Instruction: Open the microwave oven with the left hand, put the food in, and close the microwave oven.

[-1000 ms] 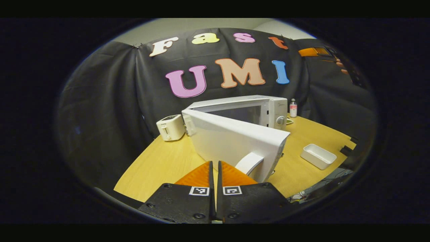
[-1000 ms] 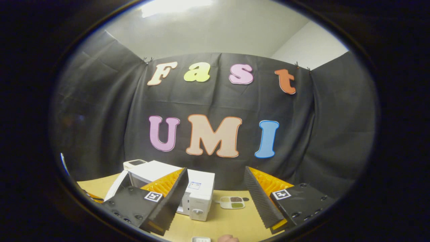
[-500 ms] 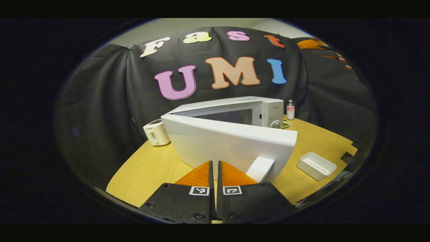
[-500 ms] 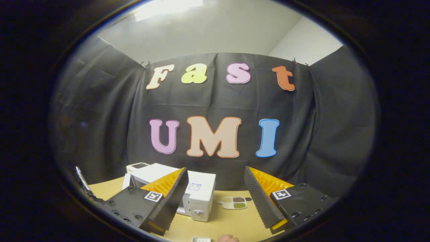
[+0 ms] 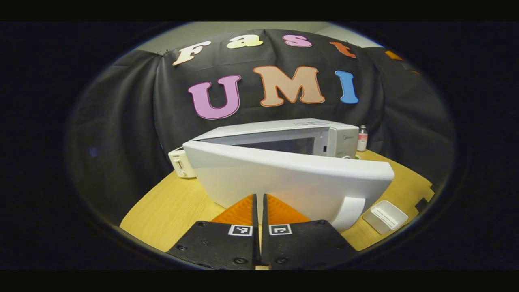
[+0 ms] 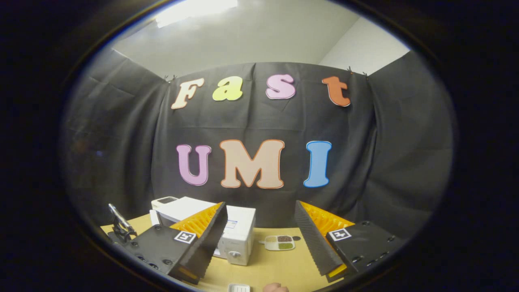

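Observation:
The white microwave (image 5: pixel 284 129) stands at the back of the wooden table (image 5: pixel 170 207). Its door (image 5: pixel 284 182) is partly open, hinged on the left, with the handle (image 5: pixel 350 213) at its right end. My left gripper (image 5: pixel 259 196) is shut with nothing in it, its tips at the door's outer face, left of the handle. The food, a small tray with compartments (image 6: pixel 279 242), lies on the table just right of the microwave (image 6: pixel 239 227). High above the table, my right gripper (image 6: pixel 260 205) is open and holds nothing.
A white toaster (image 5: pixel 180 162) sits left of the microwave and a small bottle (image 5: pixel 362 138) right of it. A white rectangular box (image 5: pixel 385 217) lies near the table's front right edge. A hand (image 6: pixel 275 288) shows at the bottom of the right gripper view.
The door's free end has swung right, at a narrower angle to the oven front. My left gripper stayed shut and moved along with the door. The right gripper barely moved.

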